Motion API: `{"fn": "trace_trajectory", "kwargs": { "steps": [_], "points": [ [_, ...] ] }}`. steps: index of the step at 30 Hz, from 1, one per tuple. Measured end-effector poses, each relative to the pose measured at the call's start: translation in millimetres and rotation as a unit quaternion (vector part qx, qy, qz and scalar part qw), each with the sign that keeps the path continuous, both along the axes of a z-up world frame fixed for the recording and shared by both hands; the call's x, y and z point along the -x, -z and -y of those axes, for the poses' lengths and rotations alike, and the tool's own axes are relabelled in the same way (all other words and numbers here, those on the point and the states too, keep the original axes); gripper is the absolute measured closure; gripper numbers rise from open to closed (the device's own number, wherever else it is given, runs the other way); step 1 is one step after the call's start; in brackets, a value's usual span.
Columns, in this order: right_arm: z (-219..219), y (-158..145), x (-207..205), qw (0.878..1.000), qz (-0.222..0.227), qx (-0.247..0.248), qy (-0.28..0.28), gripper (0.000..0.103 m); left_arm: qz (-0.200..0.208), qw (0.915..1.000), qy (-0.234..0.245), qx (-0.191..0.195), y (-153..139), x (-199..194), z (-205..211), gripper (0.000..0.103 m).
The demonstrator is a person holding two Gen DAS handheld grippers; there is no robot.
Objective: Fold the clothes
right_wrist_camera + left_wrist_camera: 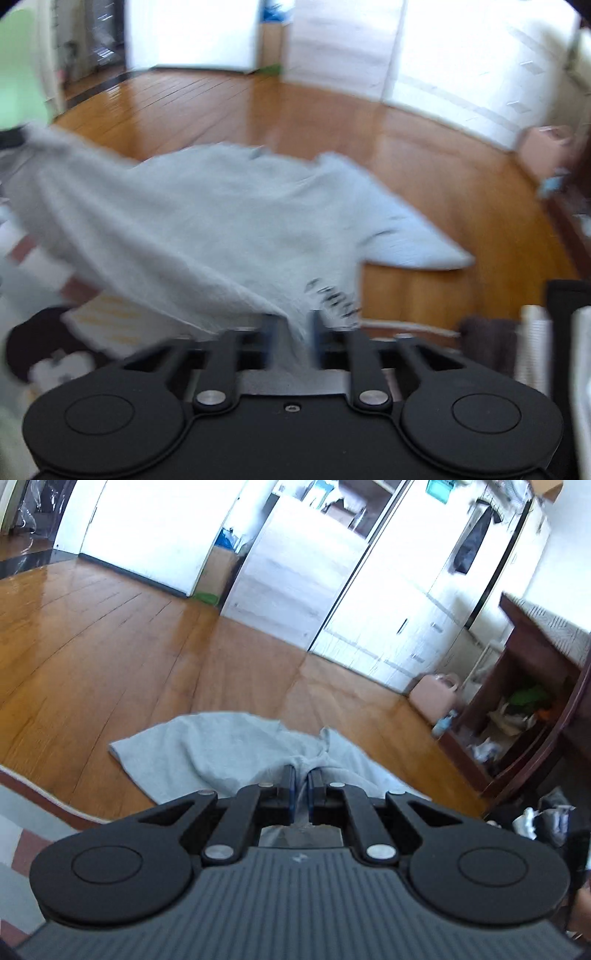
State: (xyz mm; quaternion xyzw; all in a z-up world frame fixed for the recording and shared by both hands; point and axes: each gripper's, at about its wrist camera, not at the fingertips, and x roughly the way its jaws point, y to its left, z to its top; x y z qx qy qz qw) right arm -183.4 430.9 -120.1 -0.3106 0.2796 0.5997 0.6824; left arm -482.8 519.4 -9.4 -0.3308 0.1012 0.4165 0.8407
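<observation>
With the grey garment (221, 221) spread partly over the wooden floor (110, 646) ahead of both tools, the step in hand appears to be laying the cloth down flat before the first fold. The left tool (301, 779) has its fingers drawn almost together, pinching a bunched edge of the garment directly at its tips; the cloth fans out forward and to the left from that pinch. The right tool (293, 328) has its fingers standing apart, with a hem of the same garment lying in the gap between them; the pads do not appear to press on it, though blur limits certainty. From the right tool, the fabric rises up and to the left as a taut sheet toward the left tool's grip, while a sleeve (417, 247) rests on the floor ahead and to the right.

The next move probably calls for releasing the left pinch so the raised portion settles, then regripping an edge with both tools to carry it across the body of the garment.
</observation>
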Motion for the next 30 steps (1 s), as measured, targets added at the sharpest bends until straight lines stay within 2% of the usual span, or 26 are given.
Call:
{"fn": "trace_trajectory", "kwargs": {
  "steps": [1,3,6,9,11,16,17,18,19,20,22,25,26,30],
  "points": [
    [0.0,-0.9,8.4,1.000,0.014,-0.008,-0.008,0.049,0.008,0.9999,0.005,0.015,4.0,-0.7,-2.0,0.097],
    [-1.7,0.9,35.4,0.996,0.076,-0.039,-0.024,0.045,0.019,0.9991,0.014,0.037,9.9,-2.6,-4.7,0.097],
    [-10.6,4.4,73.2,0.991,0.074,-0.049,-0.099,0.045,0.021,0.9986,0.030,0.037,8.8,-6.1,-3.2,0.097],
    [-19.2,14.1,104.8,0.985,0.050,-0.047,-0.160,0.044,0.054,0.9963,0.051,0.043,7.7,-5.1,-3.0,0.097],
    [-24.1,23.1,126.0,0.979,0.053,-0.051,-0.188,0.042,0.076,0.9939,0.064,0.049,10.2,-4.4,-3.3,0.097],
    [-50.4,42.3,160.5,0.970,0.114,-0.068,-0.203,0.039,0.105,0.9884,0.088,0.064,17.6,-8.1,-8.9,0.097],
    [-57.6,44.9,161.4,0.969,0.128,-0.071,-0.199,0.046,0.116,0.9865,0.091,0.071,20.0,-7.6,-10.8,0.097],
    [-61.1,43.3,159.0,0.969,0.139,-0.076,-0.188,0.077,0.122,0.9853,0.090,0.078,22.4,-6.6,-13.0,0.097],
    [-64.0,41.0,156.3,0.970,0.149,-0.081,-0.177,0.097,0.122,0.9854,0.085,0.083,24.5,-5.3,-15.0,0.097],
    [-64.7,35.2,150.7,0.973,0.143,-0.084,-0.162,0.100,0.118,0.9863,0.077,0.087,26.2,-3.9,-16.4,0.097],
    [-62.5,15.5,129.3,0.982,0.099,-0.102,-0.124,0.100,0.099,0.9888,0.072,0.085,28.3,-1.6,-19.5,0.095],
    [-41.4,-14.3,101.3,0.988,0.069,-0.114,-0.076,0.101,0.061,0.9914,0.082,0.082,30.1,-1.9,-21.7,0.076],
    [-30.9,-22.7,93.2,0.989,0.070,-0.118,-0.060,0.101,0.048,0.9917,0.086,0.082,30.4,-3.9,-20.7,0.071],
    [2.8,-40.7,61.3,0.989,0.101,-0.109,-0.009,0.101,0.005,0.9879,0.121,0.097,35.7,-15.6,-18.2,0.063]
  ]
}}
